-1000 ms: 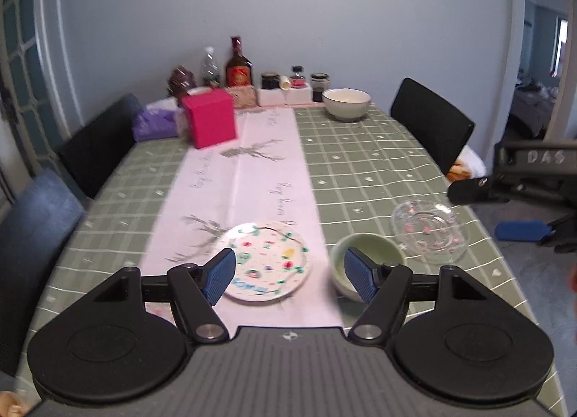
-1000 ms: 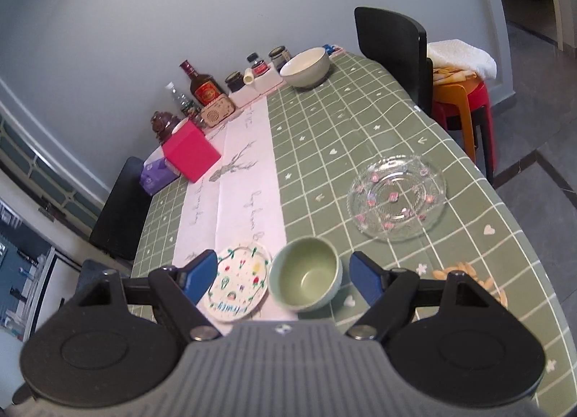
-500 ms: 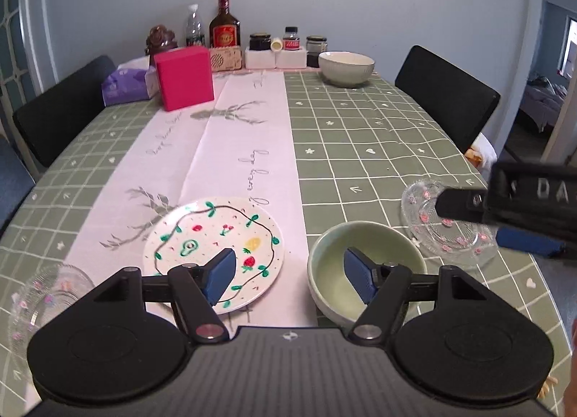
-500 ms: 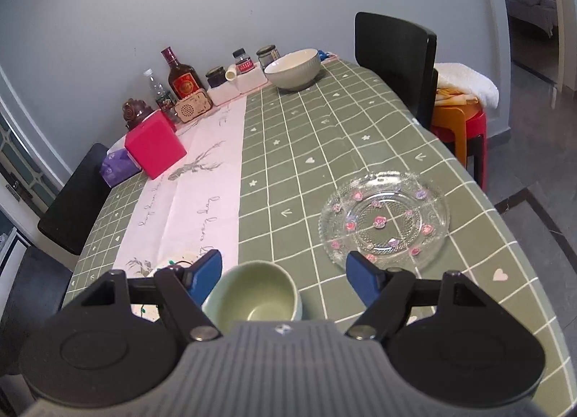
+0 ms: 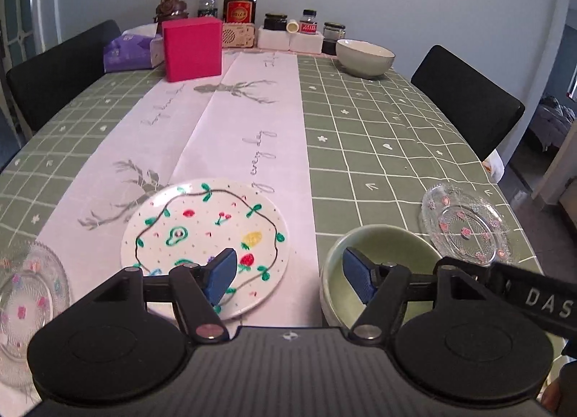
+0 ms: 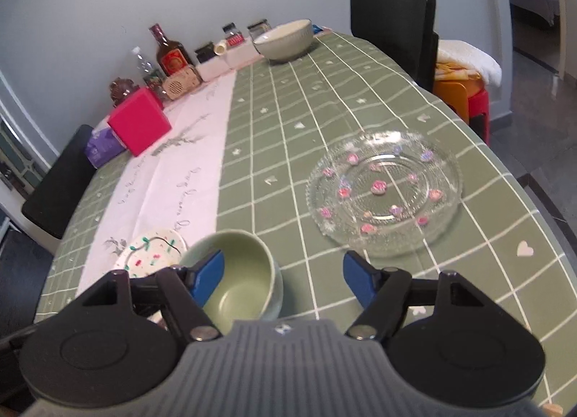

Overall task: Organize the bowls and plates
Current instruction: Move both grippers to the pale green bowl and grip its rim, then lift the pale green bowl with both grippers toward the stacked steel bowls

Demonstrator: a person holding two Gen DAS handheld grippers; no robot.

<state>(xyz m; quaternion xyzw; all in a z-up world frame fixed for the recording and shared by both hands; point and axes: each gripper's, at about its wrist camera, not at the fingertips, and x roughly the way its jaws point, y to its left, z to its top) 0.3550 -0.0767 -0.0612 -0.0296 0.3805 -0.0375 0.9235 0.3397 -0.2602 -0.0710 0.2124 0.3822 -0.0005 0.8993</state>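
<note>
Nothing looks sorted yet on the green checked tablecloth (image 5: 378,121): each dish sits alone, unstacked. A white round plate painted with fruit and vines (image 5: 205,233) lies on the pale runner near the table's close edge. Just right of it stands a pale green ceramic bowl (image 6: 241,272). A clear glass plate with pink flowers (image 6: 384,193) rests near the right edge, a second glass plate (image 5: 25,294) near the left edge, and a larger cream bowl (image 5: 364,56) far off by the wall. The left gripper (image 5: 288,274) is released, holding nothing. The right gripper (image 6: 283,272), jaws just narrowing, grasps nothing. The table's middle is free for moving.
</note>
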